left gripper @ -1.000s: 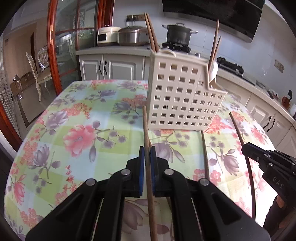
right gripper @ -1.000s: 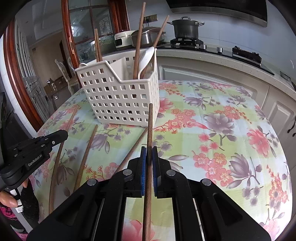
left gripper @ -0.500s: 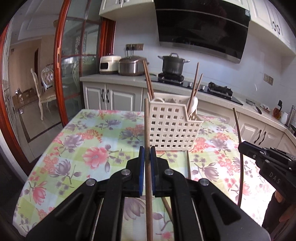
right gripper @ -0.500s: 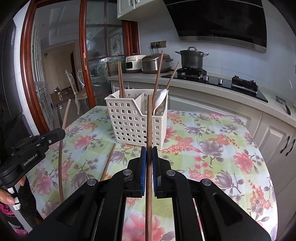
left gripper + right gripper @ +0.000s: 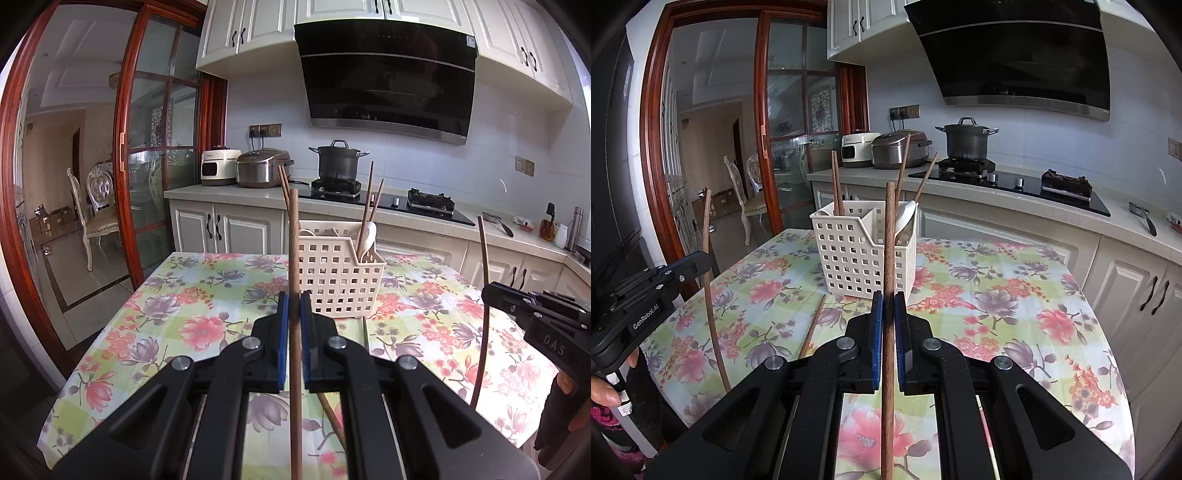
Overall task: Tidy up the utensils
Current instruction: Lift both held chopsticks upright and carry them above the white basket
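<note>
A white perforated utensil basket (image 5: 340, 273) (image 5: 857, 254) stands on the floral table, holding several brown chopsticks and a white spoon (image 5: 367, 238). My left gripper (image 5: 291, 306) is shut on a brown chopstick (image 5: 294, 251), held upright above the table, short of the basket. My right gripper (image 5: 888, 306) is shut on another brown chopstick (image 5: 889, 240), also upright, in front of the basket. Each gripper shows in the other's view, the right one (image 5: 491, 295) and the left one (image 5: 701, 262). One loose chopstick (image 5: 812, 325) lies on the table near the basket.
The table has a floral cloth (image 5: 192, 295). Behind it runs a counter with a rice cooker (image 5: 262, 168), a pot (image 5: 338, 158) on a stove, and a knife (image 5: 1143, 218). A glass door (image 5: 159, 177) stands at the left.
Both grippers have lifted with their chopsticks and pulled back from the basket; the chopsticks now stand upright and the view has tilted up to the kitchen wall.
</note>
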A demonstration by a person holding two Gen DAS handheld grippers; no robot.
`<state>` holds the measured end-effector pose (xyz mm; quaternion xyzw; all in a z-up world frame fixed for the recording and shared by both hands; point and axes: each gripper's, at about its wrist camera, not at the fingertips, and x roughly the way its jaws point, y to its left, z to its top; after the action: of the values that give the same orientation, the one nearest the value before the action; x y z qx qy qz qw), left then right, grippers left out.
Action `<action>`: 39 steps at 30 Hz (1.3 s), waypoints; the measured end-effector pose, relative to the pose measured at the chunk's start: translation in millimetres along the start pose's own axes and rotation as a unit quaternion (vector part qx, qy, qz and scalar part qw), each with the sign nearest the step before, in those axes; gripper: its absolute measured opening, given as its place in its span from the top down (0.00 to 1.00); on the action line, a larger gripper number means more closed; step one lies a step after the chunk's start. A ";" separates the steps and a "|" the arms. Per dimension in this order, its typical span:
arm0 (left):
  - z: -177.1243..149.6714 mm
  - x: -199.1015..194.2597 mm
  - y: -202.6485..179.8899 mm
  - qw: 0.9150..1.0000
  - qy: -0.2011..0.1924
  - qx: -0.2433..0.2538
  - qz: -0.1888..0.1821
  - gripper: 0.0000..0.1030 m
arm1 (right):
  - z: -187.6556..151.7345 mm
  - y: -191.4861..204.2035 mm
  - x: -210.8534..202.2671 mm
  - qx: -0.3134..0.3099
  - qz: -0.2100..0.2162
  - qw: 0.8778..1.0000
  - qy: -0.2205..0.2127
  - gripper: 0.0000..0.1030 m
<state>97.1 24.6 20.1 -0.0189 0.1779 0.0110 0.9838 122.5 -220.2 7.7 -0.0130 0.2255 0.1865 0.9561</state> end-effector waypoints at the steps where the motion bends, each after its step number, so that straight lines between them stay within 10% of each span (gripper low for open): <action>1: 0.0 -1.3 1.2 1.000 -0.002 0.000 0.000 0.94 | -0.4 -0.7 -2.4 0.001 0.002 1.000 -0.002 0.94; 39: 29.3 -9.6 -7.8 0.999 -0.025 0.014 -0.038 0.94 | 30.3 2.9 -5.8 -0.023 0.018 0.997 -0.070 0.94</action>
<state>98.5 17.9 51.2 -0.0120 0.1527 -0.0279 0.9878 129.5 -216.2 37.6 -0.0177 0.1536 0.2094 0.9655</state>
